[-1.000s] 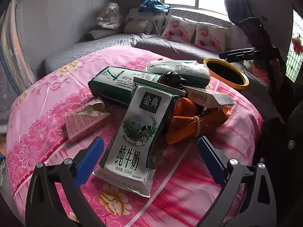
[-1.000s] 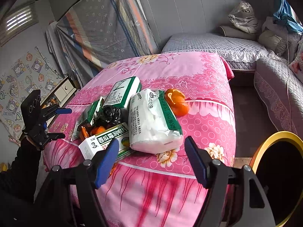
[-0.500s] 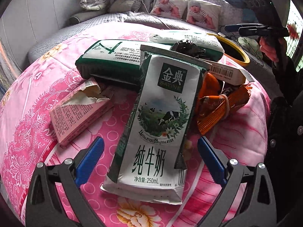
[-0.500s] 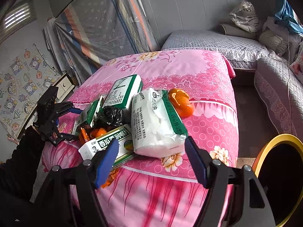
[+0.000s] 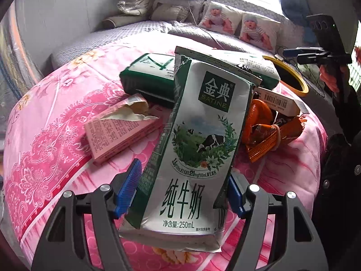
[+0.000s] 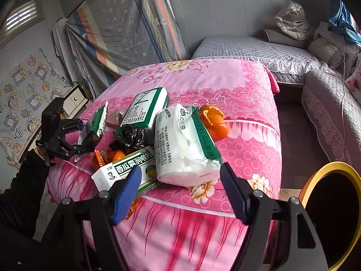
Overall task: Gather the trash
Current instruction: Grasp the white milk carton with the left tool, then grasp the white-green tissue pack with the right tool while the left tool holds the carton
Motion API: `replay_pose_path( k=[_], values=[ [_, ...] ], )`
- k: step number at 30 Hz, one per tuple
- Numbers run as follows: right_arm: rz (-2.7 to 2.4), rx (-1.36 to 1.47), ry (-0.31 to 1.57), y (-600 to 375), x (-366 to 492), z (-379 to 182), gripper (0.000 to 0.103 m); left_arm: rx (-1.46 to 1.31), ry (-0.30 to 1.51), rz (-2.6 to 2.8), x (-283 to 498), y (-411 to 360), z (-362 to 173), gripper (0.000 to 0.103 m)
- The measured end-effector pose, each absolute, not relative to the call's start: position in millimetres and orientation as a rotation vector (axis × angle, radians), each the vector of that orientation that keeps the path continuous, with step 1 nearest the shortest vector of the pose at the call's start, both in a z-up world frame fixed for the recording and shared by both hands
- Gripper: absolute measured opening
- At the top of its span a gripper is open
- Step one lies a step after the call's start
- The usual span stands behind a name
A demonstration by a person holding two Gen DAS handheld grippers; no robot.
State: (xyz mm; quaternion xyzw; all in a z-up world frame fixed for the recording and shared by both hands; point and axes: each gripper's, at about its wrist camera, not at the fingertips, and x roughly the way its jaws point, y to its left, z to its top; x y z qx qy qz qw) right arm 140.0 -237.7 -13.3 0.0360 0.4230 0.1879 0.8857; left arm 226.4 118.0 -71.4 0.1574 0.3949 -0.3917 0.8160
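A green-and-white milk carton (image 5: 194, 149), crumpled at its top, stands tilted at frame centre, lower end raised off the pink-covered bed (image 5: 45, 158), other litter behind.

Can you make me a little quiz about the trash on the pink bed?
1. True or false: the left tool has its blue pads around the milk carton.
2. What fruit lies beside the white bag? A banana, B orange, C apple.
3. What colour is the bin's rim?

Key: 1 true. 2 B. 3 yellow.
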Motion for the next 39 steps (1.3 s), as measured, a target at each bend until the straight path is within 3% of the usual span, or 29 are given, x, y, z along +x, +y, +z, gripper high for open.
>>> replay_pose_path(
  k=[6, 9, 18, 30, 32, 34, 35, 39],
  values=[
    [0.42, 0.069, 0.981, -233.1, 166.3, -21.7, 0.07, 0.268, 0.733, -0.735, 185.5, 138.9, -52.0, 0.066],
    [0.428, 0.064, 1.005, -228.7, 179.0, -21.7, 0.085, 0.209, 0.693, -0.681, 169.1, 149.5, -46.7, 0.066],
    [0.447, 0.056, 1.236, -209.9, 234.5, -43.2, 0.095, 0.083, 0.629, -0.665, 147.7, 162.1, -34.3, 0.066],
    [0.415, 0.042, 1.423, -183.8, 270.8, -85.3, 0.095, 0.024, 0.648, -0.684, 154.4, 160.3, -45.7, 0.051],
    [0.399, 0.049, 1.422, -183.8, 271.1, -87.1, 0.092, 0.042, 0.659, -0.692, 153.2, 157.4, -48.3, 0.053],
    [0.404, 0.048, 1.42, -184.1, 270.0, -87.2, 0.088, 0.091, 0.69, -0.694, 152.1, 151.1, -51.1, 0.081],
    [0.402, 0.043, 1.419, -184.5, 269.9, -87.3, 0.087, 0.119, 0.704, -0.683, 151.9, 146.5, -51.6, 0.087],
    [0.406, 0.038, 1.425, -183.3, 270.2, -88.1, 0.086, 0.227, 0.819, -0.671, 163.8, 126.9, -61.3, 0.09]
  ],
)
